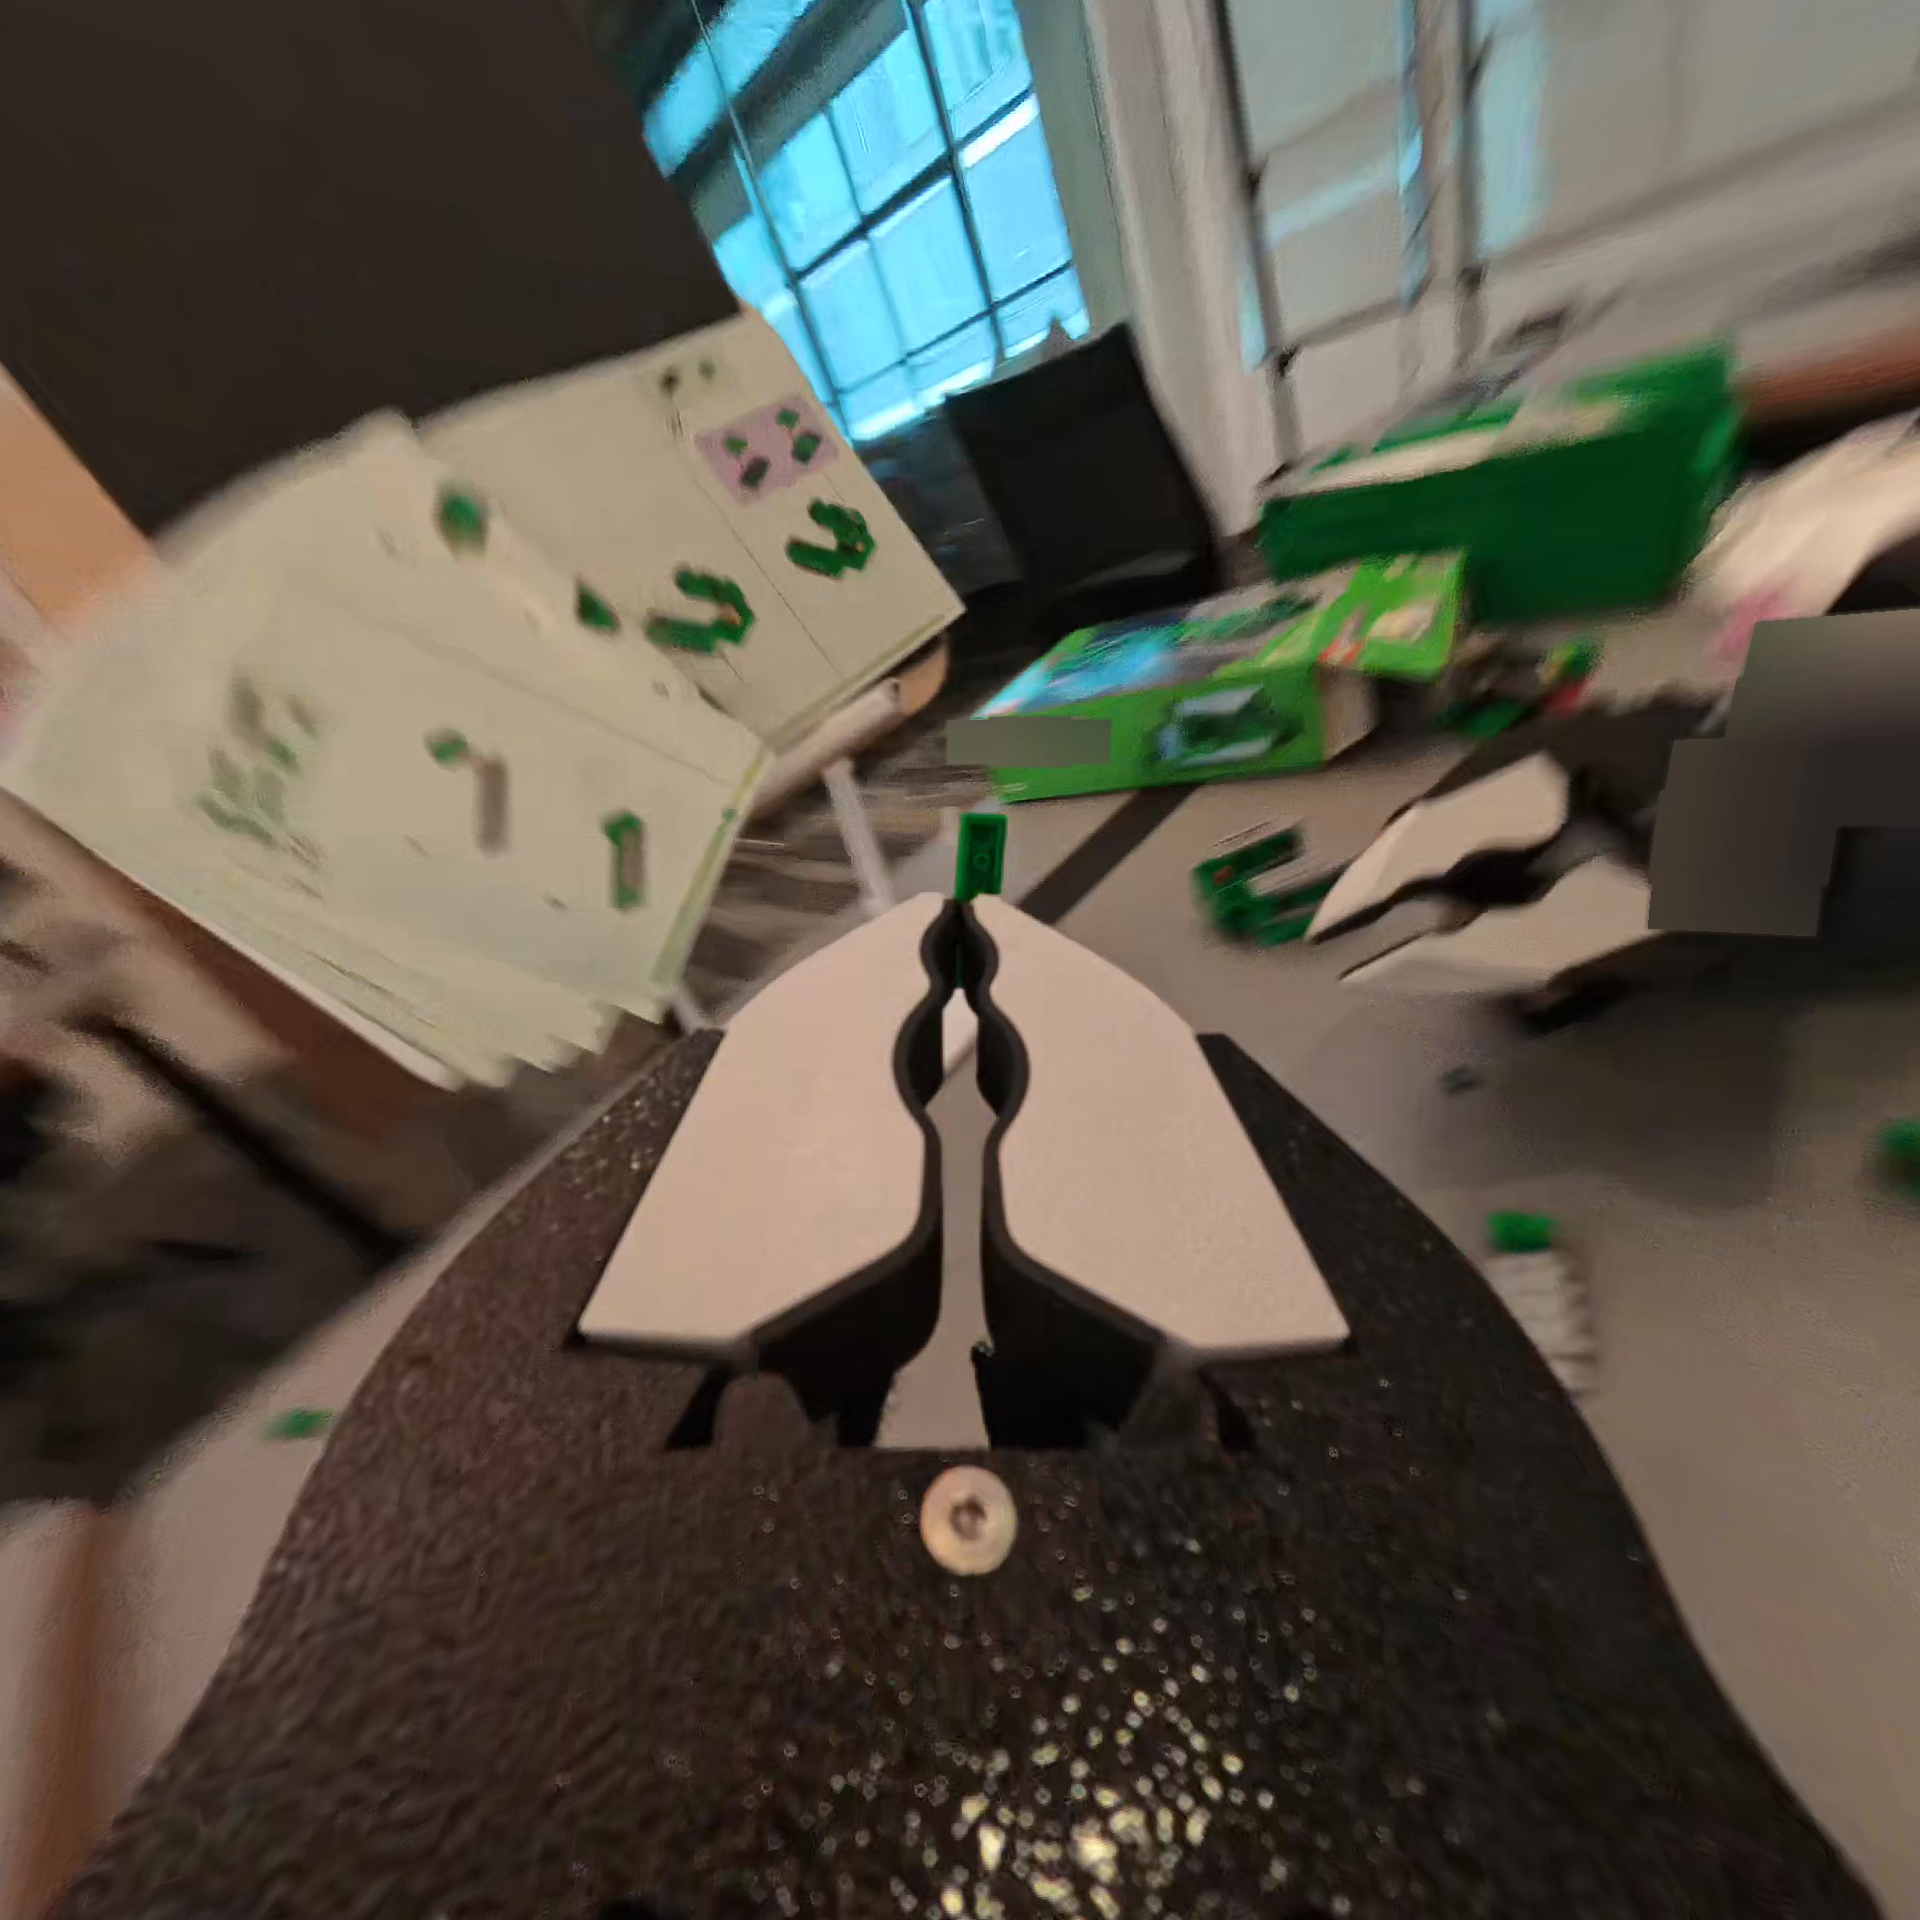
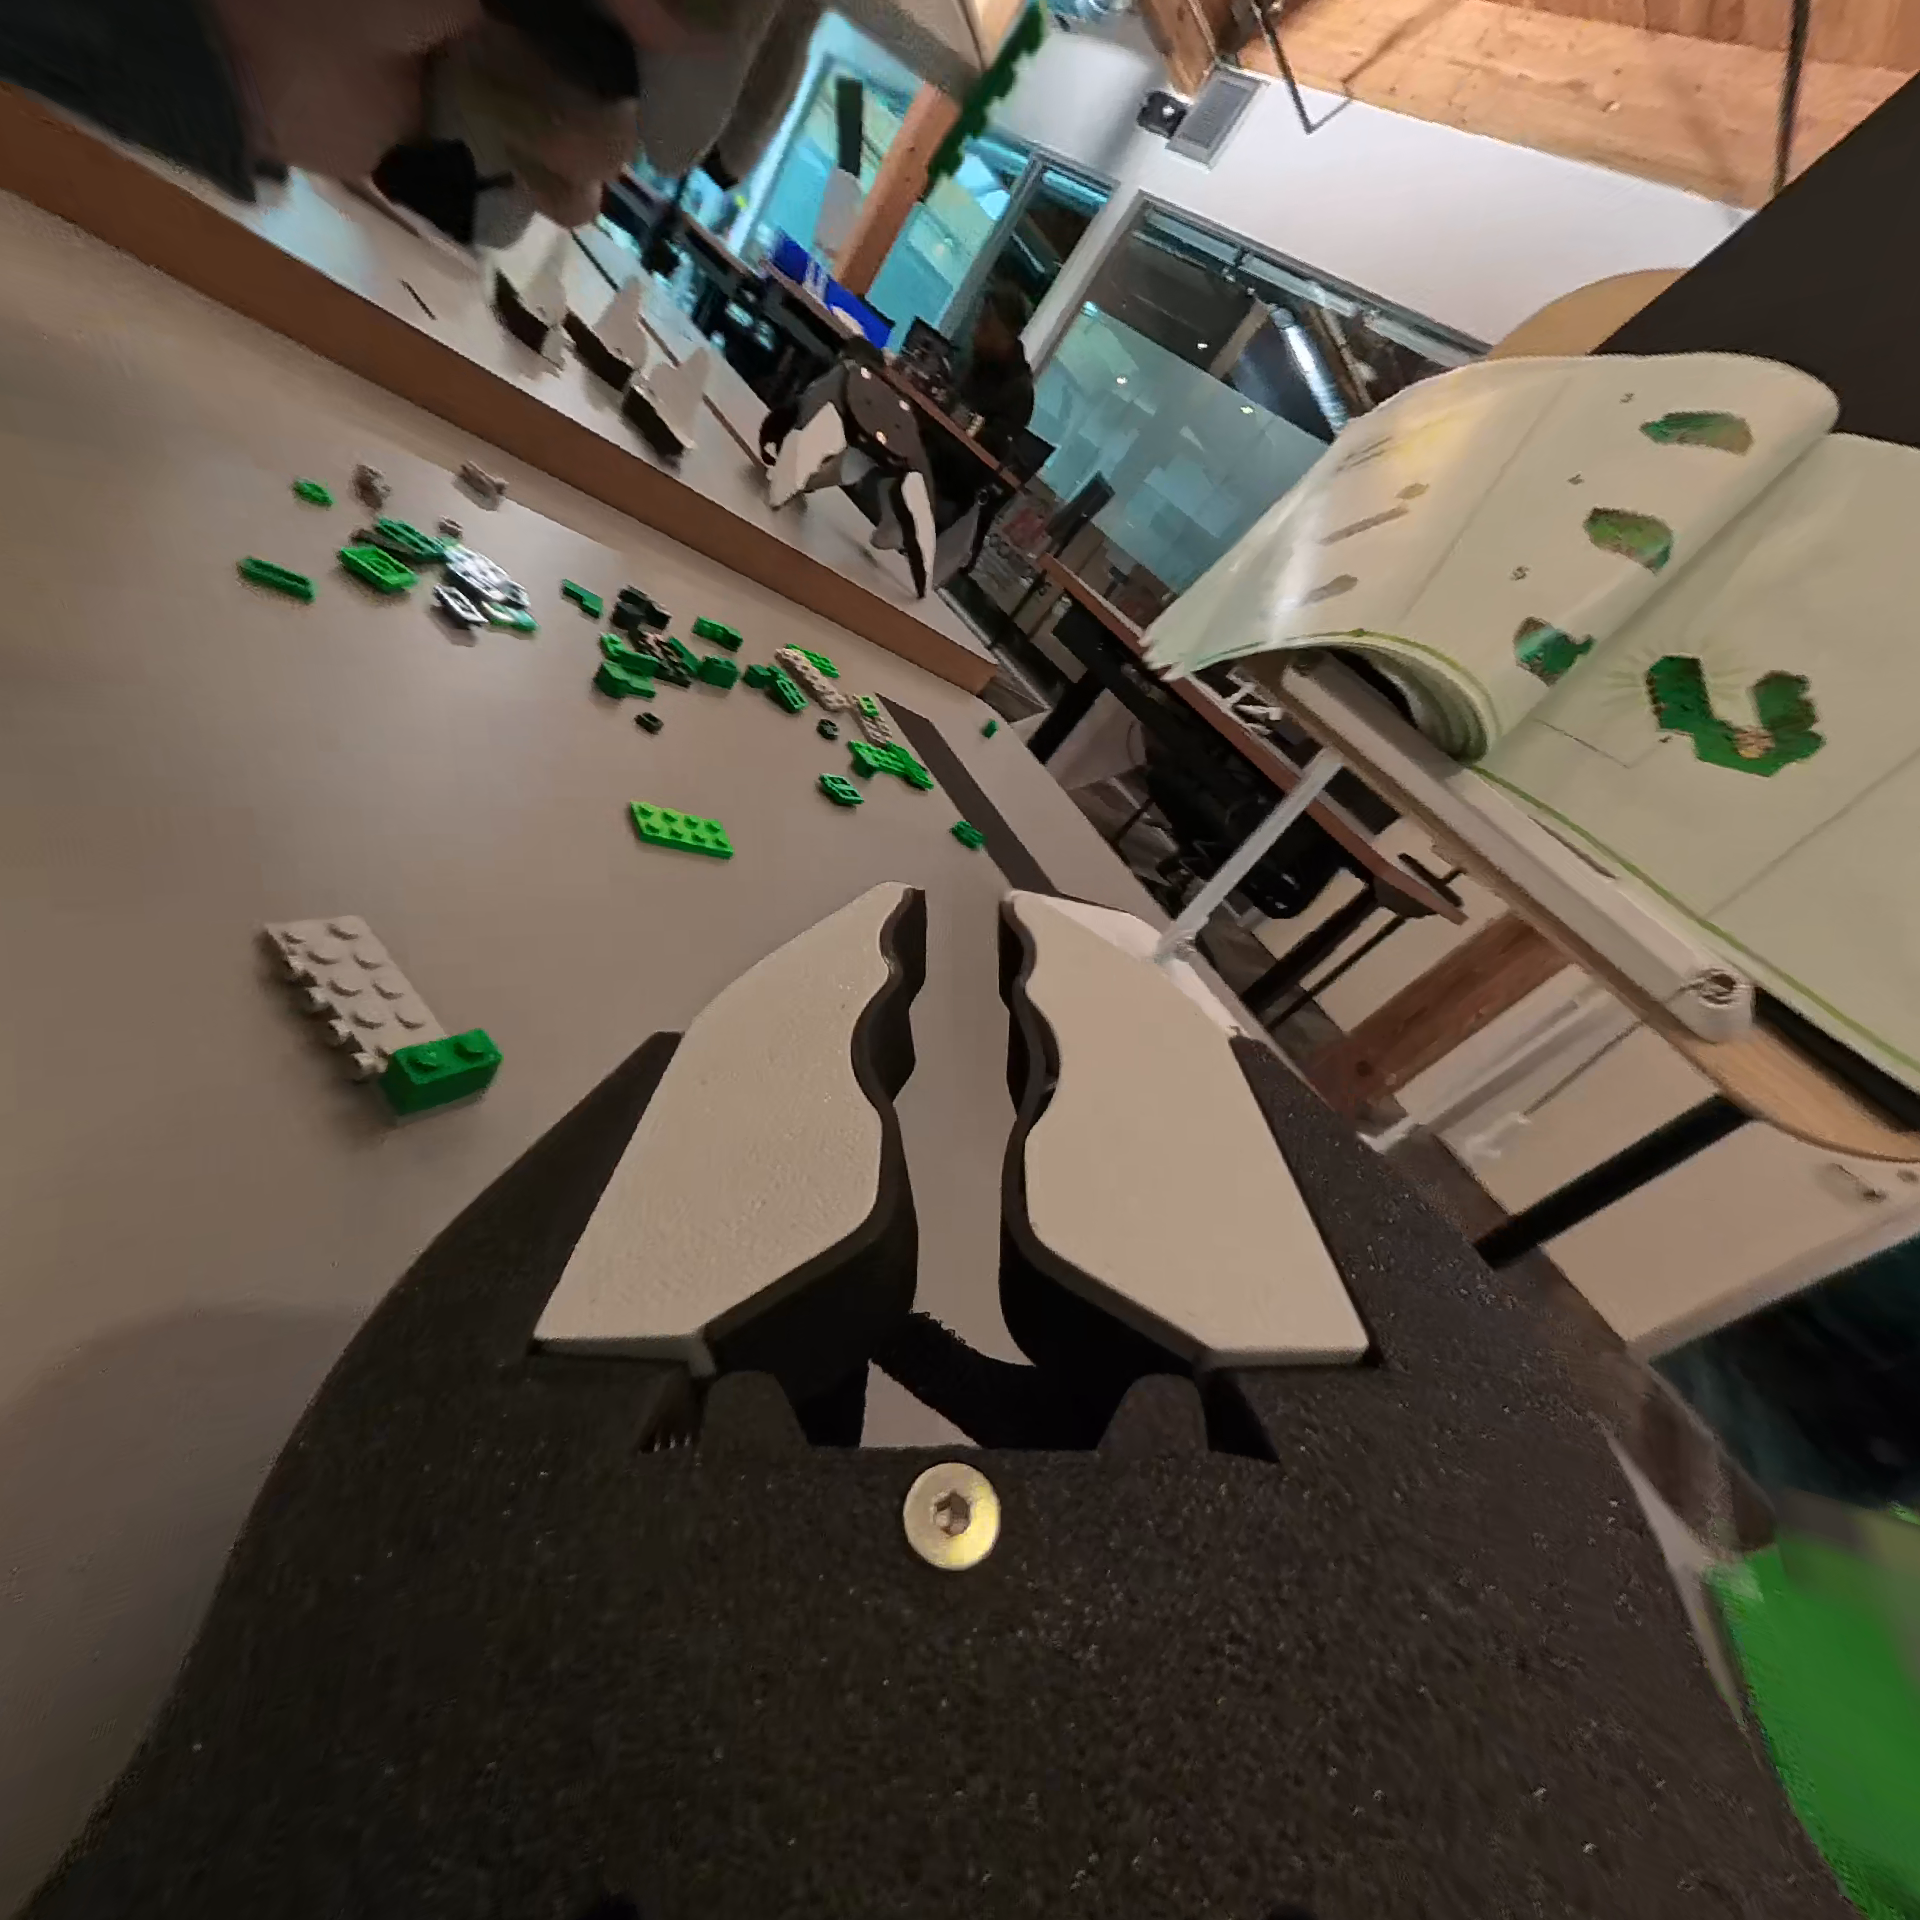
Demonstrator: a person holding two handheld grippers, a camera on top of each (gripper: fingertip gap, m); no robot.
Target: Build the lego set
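Note:
My left gripper is shut on a small green plate. The plate stands up out of the fingertips, held in the air, and the view around it is blurred. My right gripper is open with nothing between its fingers, low over the grey table. To its left lies a grey studded plate with a green brick at its near end. A bright green flat plate lies ahead of it. Several loose green, grey and dark pieces are scattered farther back.
The open instruction booklet rests on a stand at the right, and also shows in the left wrist view. Green set boxes lie on the table. A white gripper lies beside a green U-shaped build.

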